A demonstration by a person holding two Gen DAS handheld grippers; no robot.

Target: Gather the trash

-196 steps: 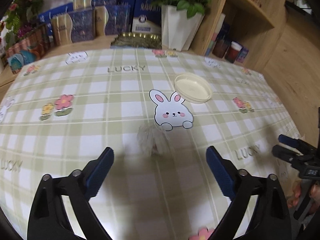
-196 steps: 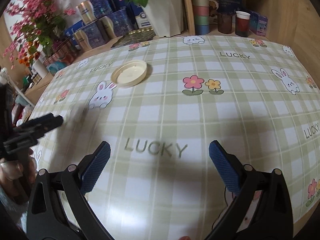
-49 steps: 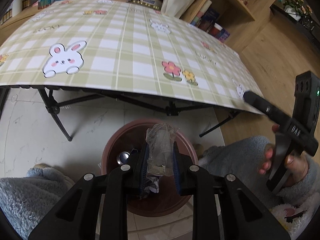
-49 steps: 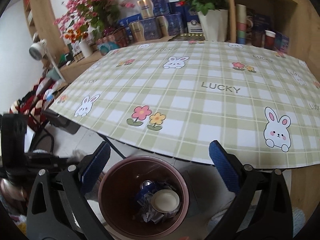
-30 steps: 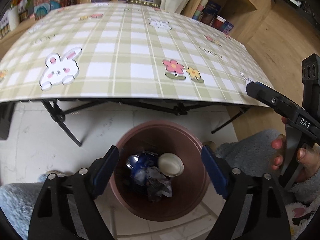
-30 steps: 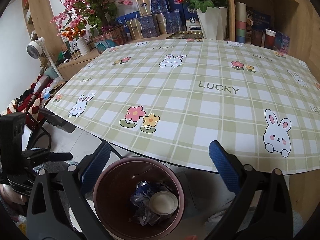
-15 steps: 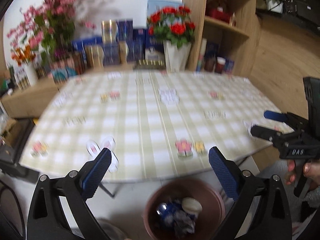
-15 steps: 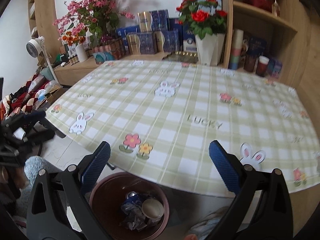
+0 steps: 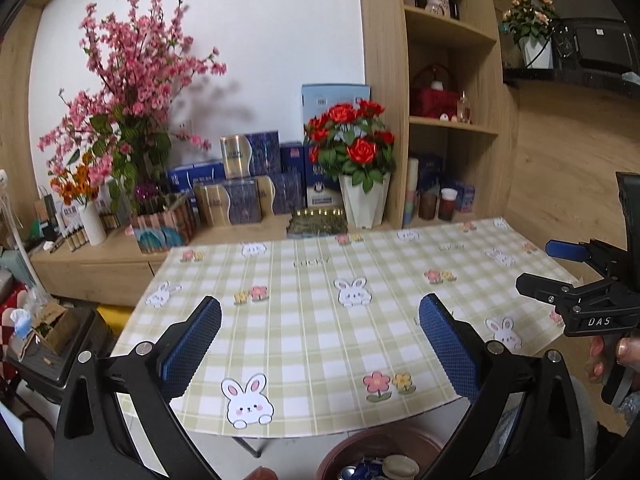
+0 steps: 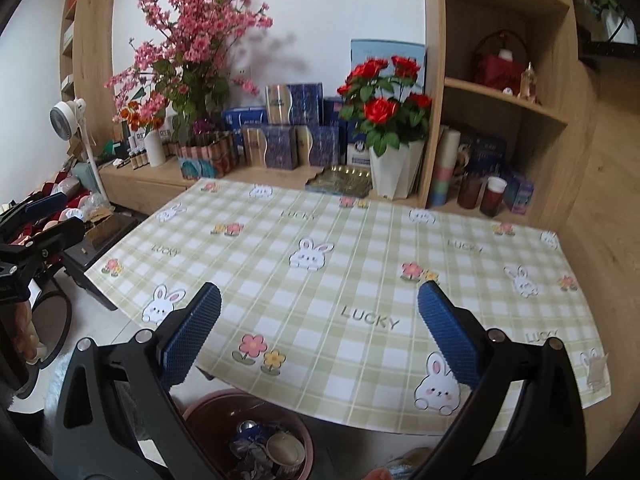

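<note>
Trash (image 10: 269, 454): crumpled wrappers, a can and a round pale lid, lying in the brown round bin (image 10: 208, 408) on the floor under the table's near edge. Bin cut off by the frame bottom; contents partly blurred. Table (image 10: 360, 256): glossy green plaid cloth. Left gripper (image 9: 320, 344) and right gripper (image 10: 320, 336) both spread, holding nothing; blue ribbed pads.

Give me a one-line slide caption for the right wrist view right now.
Right tool open and holding nothing above the checked tablecloth, trash bin below the table edge.
</note>
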